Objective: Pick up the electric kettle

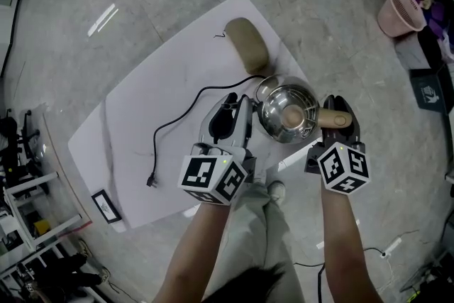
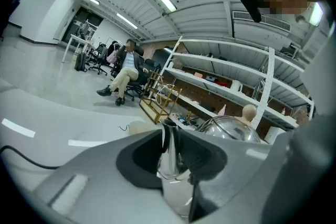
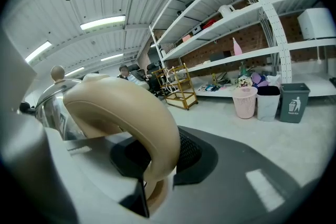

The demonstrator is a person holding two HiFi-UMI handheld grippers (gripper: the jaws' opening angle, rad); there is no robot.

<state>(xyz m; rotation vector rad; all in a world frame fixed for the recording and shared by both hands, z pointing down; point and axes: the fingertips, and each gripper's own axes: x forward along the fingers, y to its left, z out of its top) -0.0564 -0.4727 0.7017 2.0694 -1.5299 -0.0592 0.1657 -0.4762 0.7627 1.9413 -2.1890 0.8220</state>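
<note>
The kettle [image 1: 287,113] lies sideways between both hands, with the left gripper [image 1: 234,111] jaws pinching its spout [image 2: 169,155] and the right gripper [image 1: 339,114] jaws pinching its handle [image 3: 131,113].

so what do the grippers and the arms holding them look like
The left gripper and right gripper are grey two-jaw tools with dark pads, each carrying a cube of black-and-white square markers. The forearms are bare, no sleeves in view.

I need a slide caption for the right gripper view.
Right gripper shut on the beige kettle handle; shelves behind.
</note>
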